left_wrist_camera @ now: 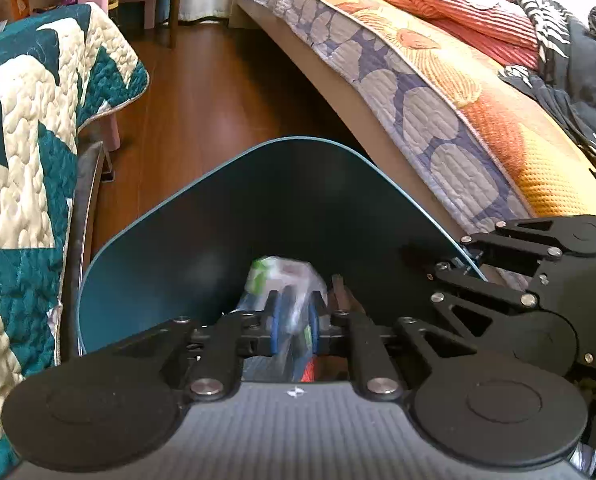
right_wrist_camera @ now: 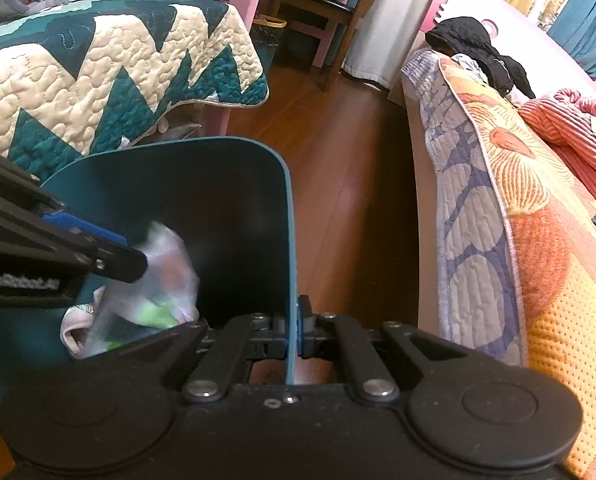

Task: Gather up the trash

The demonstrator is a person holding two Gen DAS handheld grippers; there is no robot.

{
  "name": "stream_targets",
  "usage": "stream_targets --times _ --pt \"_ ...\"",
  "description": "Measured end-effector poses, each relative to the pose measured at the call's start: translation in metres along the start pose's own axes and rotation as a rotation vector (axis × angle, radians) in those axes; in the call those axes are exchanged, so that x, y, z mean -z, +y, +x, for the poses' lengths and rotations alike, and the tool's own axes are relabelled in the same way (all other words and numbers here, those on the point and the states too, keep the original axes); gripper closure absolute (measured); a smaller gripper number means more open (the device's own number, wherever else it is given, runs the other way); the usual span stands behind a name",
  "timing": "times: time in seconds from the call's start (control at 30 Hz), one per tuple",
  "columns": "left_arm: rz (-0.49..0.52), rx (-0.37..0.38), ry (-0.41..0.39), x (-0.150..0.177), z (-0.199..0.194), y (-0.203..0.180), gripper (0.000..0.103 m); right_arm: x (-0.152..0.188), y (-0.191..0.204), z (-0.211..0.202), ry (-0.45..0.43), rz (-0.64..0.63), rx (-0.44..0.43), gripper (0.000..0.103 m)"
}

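Observation:
A dark teal bin stands on the wood floor between two beds. My right gripper is shut on the bin's right wall, one pad inside and one outside. My left gripper points down into the bin's mouth. A clear plastic wrapper with green print hangs blurred between its blue pads, which stand a little apart and do not press on it. Crumpled whitish trash and something red lie lower in the bin.
A bed with an orange and purple quilt runs along the right. A teal and cream quilted cover hangs close on the left. Wood floor stretches behind the bin to a wooden chair.

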State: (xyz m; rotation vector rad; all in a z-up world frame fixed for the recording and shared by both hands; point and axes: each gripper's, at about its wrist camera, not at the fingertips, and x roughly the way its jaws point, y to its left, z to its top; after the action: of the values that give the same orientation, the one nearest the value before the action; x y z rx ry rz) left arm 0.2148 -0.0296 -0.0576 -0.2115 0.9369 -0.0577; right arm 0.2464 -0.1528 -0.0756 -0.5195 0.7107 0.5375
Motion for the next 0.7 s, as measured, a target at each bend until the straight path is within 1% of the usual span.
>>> stream_targets --times 0.03,0.1,0.13,0.17,0.2,0.33,0.43,0.57,0.7 --pt "-0.002 0.0 0.001 0.0 0.001 -0.001 0.076 0.0 0.0 0.0 0.0 0.0 0.0 0.099" --pt "-0.003 -0.012 -0.006 0.0 0.001 -0.004 0.053 0.0 0.0 0.0 0.001 0.002 0.0 0.099" --pt "-0.002 -0.02 -0.013 0.0 0.0 -0.005 0.037 0.0 -0.001 0.0 0.002 0.003 0.0 0.099" --pt "-0.001 -0.041 -0.03 0.001 -0.002 -0.006 0.03 0.0 -0.001 0.0 0.002 0.005 0.0 0.099" --pt "0.004 -0.045 -0.04 0.001 -0.004 -0.007 0.029 0.001 -0.001 0.001 0.002 0.005 0.0 0.099" --pt "-0.01 -0.035 -0.034 0.001 -0.014 -0.007 0.028 0.001 -0.002 0.001 0.002 0.009 -0.002 0.099" --pt "-0.015 -0.038 -0.043 0.003 -0.026 -0.008 0.019 0.001 -0.002 0.001 0.003 0.011 -0.003 0.099" --pt "-0.053 -0.059 -0.064 0.005 -0.046 -0.002 0.018 0.002 -0.003 0.001 0.004 0.012 -0.003 0.099" --pt "-0.103 -0.04 -0.082 0.01 -0.068 0.011 0.017 0.002 -0.005 0.001 0.008 0.02 -0.004 0.099"
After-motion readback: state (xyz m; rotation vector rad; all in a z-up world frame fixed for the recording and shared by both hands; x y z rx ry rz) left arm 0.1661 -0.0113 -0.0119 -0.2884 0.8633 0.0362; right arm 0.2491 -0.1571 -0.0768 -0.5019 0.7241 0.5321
